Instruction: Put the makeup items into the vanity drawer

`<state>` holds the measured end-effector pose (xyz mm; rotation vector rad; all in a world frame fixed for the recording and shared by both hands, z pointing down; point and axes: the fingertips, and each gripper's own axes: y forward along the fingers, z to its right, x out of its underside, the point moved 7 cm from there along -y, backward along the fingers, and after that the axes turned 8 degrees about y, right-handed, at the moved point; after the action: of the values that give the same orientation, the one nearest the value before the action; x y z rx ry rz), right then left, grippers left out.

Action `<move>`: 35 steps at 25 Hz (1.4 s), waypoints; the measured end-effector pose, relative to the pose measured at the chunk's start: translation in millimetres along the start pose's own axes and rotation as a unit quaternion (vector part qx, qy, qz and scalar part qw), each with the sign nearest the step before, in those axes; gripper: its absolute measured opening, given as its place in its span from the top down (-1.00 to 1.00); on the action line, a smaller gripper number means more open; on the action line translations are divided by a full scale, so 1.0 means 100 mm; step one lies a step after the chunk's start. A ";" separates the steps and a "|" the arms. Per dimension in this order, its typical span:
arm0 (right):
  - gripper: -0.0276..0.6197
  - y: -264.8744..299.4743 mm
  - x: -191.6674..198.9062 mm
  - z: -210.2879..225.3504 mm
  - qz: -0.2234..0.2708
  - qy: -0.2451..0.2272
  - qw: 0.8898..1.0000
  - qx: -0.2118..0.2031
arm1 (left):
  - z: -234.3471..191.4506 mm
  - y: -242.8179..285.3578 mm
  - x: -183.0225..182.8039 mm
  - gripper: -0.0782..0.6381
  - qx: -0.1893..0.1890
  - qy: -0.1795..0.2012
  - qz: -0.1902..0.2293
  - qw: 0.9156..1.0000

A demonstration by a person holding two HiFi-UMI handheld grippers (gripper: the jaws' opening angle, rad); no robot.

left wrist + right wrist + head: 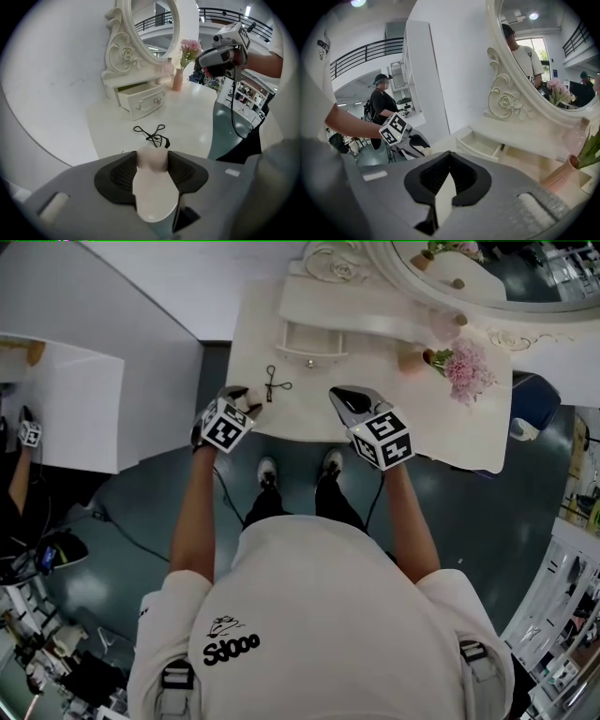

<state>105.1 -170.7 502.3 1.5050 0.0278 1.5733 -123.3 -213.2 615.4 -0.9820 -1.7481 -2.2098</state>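
A pale pink, rounded makeup item (pixel 152 185) sits between the pads of my left gripper (pixel 152 154), which is shut on it. That gripper (pixel 242 399) hovers at the white vanity top's front edge (pixel 281 432). A black eyelash curler (pixel 275 382) (pixel 152 135) lies on the top just beyond the left gripper. Behind the curler, the small white drawer (pixel 314 338) (pixel 143 101) (pixel 480 143) stands pulled open. My right gripper (pixel 345 399) (pixel 449 153) hangs over the front of the table to the right, shut with nothing in it.
An oval mirror in a carved white frame (pixel 123 51) rises behind the drawer. A pink vase with pink flowers (pixel 466 367) (pixel 180 70) stands at the right of the top. My feet (pixel 267 470) are under the table's front edge. Another person (pixel 382 105) stands far off.
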 end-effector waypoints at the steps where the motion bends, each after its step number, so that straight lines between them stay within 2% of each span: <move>1: 0.91 -0.02 0.00 0.01 0.002 0.000 1.000 0.002 | -0.02 -0.06 -0.03 0.17 -0.005 -0.005 0.006 1.000; 8: 0.91 -0.14 -0.10 0.14 0.021 0.003 1.000 0.015 | -0.21 -0.45 -0.59 0.23 -0.048 -0.026 0.073 0.996; 11: 0.91 -0.21 -0.13 0.21 0.028 0.004 0.999 0.019 | -0.26 -0.51 -0.91 0.26 -0.049 -0.035 0.107 0.992; 14: 0.91 -0.27 -0.14 0.28 0.033 0.005 0.999 0.020 | -0.29 -0.47 -1.19 0.25 -0.046 -0.061 0.122 0.990; 19: 0.91 -0.35 -0.13 0.45 0.037 0.009 0.999 0.017 | -0.36 -0.15 -1.55 0.16 -0.061 -0.106 0.119 0.985; 23: 0.91 -0.42 -0.08 0.61 0.035 0.010 0.999 0.010 | -0.39 0.17 -1.65 0.14 -0.067 -0.183 0.122 0.973; 25: 0.91 -0.44 -0.07 0.69 0.034 0.010 0.999 0.006 | -0.41 0.33 -1.66 0.13 -0.076 -0.210 0.110 0.969; 30: 0.91 -0.50 -0.06 0.87 0.032 0.007 0.999 -0.007 | -0.42 0.56 -1.70 0.08 -0.101 -0.226 0.073 0.966; 35: 0.91 -0.53 -0.05 0.96 0.031 0.010 0.999 -0.014 | -0.40 0.63 -1.71 0.04 -0.110 -0.231 0.072 0.964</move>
<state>210.9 -197.1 491.4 1.4813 -0.0293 1.6306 24.8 -314.4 564.3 -1.7346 -1.5384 -2.2416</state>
